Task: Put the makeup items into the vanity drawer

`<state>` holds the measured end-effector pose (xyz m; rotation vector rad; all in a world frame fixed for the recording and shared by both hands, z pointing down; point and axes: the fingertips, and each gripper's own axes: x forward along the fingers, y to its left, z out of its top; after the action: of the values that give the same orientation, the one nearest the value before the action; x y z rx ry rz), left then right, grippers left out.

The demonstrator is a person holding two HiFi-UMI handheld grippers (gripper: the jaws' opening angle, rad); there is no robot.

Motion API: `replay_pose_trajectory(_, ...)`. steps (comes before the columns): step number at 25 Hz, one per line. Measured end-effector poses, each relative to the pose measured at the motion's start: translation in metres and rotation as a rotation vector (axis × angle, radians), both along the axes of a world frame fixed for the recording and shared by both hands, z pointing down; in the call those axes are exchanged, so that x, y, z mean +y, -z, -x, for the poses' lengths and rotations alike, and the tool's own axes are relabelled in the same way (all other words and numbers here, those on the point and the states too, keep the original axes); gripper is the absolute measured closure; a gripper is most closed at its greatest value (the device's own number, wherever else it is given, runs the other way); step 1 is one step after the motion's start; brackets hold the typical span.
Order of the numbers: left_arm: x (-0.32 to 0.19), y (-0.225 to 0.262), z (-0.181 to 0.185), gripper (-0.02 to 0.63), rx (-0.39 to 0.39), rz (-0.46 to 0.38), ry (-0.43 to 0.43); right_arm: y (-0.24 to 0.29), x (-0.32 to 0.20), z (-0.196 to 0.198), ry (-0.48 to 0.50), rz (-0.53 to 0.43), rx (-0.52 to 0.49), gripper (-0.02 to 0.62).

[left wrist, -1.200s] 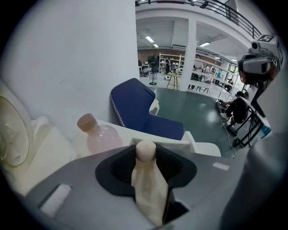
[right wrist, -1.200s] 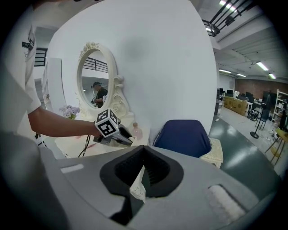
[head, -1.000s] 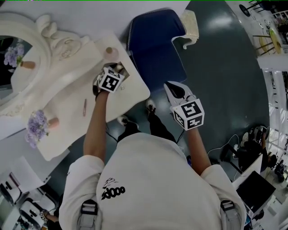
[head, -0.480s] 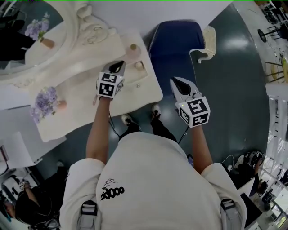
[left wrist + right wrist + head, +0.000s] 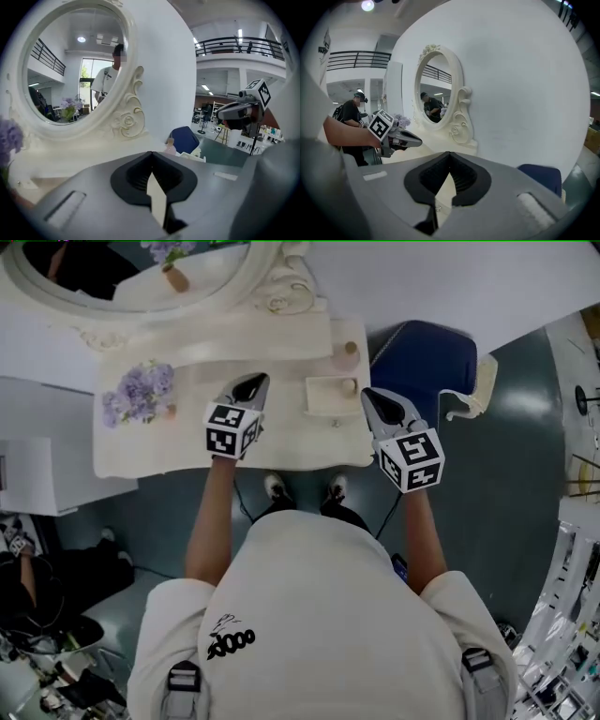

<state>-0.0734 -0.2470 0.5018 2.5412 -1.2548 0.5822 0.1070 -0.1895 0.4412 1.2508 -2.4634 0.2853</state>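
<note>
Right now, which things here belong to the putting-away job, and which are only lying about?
For the job: open drawer, small bottle behind it, left gripper, right gripper (both shut, empty).
Just lying about: mirror, purple flowers, blue chair.

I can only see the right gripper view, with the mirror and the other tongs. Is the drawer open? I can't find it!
Observer: Yes. The head view shows the drawer open on the vanity, just left of your right tongs.
Operator: Any makeup outside it?
Observer: A small pinkish bottle stands just behind the drawer.
Operator: Are the left tongs carrying something?
Observer: No. Their own view shows the left tongs shut with nothing between them.
</note>
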Motion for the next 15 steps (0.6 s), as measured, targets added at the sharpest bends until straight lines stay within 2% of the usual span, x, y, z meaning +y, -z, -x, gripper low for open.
replay_pose_trajectory(7,0.024,-0.011,0.064,0.589,0.012,0.027,0.151,-0.001,-0.016,0.075,0.206,-0.001,0.01,0.591)
replay_pose_trajectory(15,0.053,-0.044,0.111,0.576,-0.019,0.077,0.246,-0.02,-0.015,0.133,0.334,0.035,0.022,0.591)
